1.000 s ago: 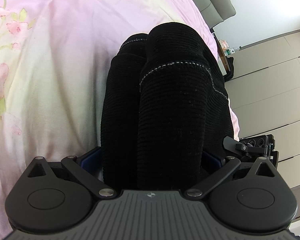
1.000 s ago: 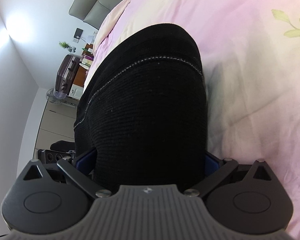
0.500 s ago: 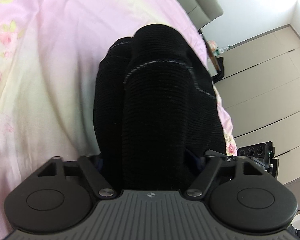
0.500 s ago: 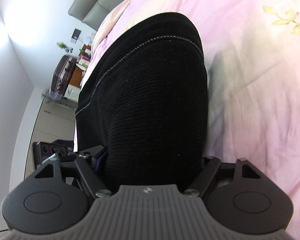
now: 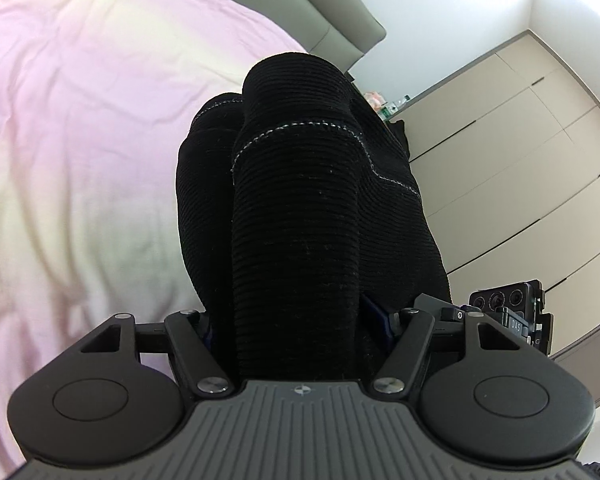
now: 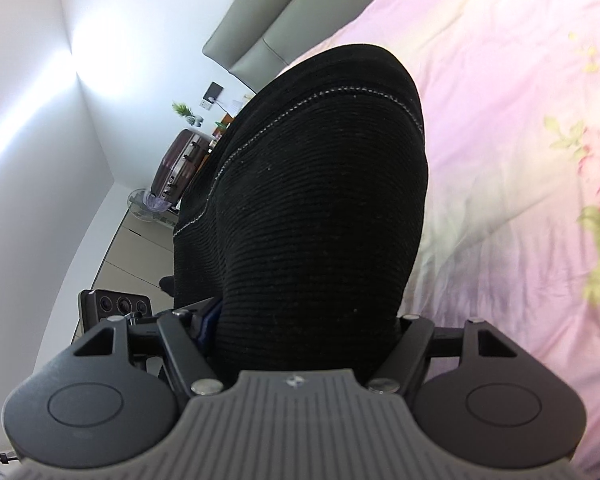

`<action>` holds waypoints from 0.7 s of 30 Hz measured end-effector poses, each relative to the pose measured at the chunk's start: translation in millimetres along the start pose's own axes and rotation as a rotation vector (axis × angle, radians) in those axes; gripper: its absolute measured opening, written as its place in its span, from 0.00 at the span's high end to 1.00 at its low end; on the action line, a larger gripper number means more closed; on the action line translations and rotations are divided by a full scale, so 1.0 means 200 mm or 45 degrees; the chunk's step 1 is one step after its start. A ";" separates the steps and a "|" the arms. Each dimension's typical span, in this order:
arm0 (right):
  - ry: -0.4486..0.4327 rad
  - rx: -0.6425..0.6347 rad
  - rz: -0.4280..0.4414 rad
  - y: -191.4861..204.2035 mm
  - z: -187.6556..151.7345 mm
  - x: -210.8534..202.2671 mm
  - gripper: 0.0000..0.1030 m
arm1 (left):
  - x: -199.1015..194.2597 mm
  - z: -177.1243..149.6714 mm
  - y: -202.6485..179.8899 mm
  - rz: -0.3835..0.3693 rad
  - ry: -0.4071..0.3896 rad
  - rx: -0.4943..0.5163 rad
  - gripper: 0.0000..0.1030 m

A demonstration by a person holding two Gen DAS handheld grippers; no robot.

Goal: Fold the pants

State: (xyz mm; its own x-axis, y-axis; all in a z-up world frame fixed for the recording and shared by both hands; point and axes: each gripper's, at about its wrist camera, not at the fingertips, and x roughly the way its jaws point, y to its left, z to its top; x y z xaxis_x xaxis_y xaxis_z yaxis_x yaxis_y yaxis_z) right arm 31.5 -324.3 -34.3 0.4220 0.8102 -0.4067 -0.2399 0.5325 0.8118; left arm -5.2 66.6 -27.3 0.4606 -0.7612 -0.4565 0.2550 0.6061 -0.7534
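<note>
The black ribbed pants (image 5: 300, 200) are a thick folded bundle with a pale stitched seam, standing up from between my left gripper's (image 5: 296, 314) jaws. Those jaws are closing and their blue pads press the bundle's sides. In the right wrist view the same pants (image 6: 320, 180) fill the middle, and my right gripper (image 6: 300, 322) is closing on them too, pads against the cloth. Both sets of fingertips are hidden by the fabric. The bundle hangs above the pink floral bed cover (image 5: 80, 140). Each wrist view shows the other gripper's camera block at its edge.
The pink bed cover (image 6: 500, 160) spreads under and beside the pants. A grey padded headboard (image 5: 320, 8) stands at the far end. Beige wardrobe doors (image 5: 520, 140) line the right side in the left wrist view. A dark suitcase (image 6: 180, 168) stands by the wall.
Both pairs of jaws have narrowed onto the pants. Both grippers have risen with the bundle, so more of the headboard and walls shows and the bed lies lower.
</note>
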 end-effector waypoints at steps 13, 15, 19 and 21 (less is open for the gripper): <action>-0.117 0.182 -0.055 -0.23 0.01 -0.41 0.35 | 0.50 0.15 -0.25 -0.004 0.181 0.058 0.25; -0.126 0.243 -0.078 -0.29 0.02 -0.44 0.35 | 0.61 0.19 -0.28 0.001 0.221 0.065 0.25; -0.137 0.334 -0.105 -0.39 0.03 -0.54 0.35 | 0.80 0.24 -0.32 0.005 0.285 0.076 0.25; -0.138 0.370 -0.111 -0.45 0.03 -0.58 0.35 | 0.89 0.26 -0.32 0.001 0.318 0.076 0.25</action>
State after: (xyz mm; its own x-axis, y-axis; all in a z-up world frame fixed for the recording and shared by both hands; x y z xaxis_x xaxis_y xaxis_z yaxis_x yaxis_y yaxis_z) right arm 9.2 -468.1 -56.5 0.5241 0.7258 -0.4456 0.0547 0.4935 0.8680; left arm 103.5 -96.1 -35.1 0.2387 -0.7894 -0.5655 0.3078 0.6138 -0.7270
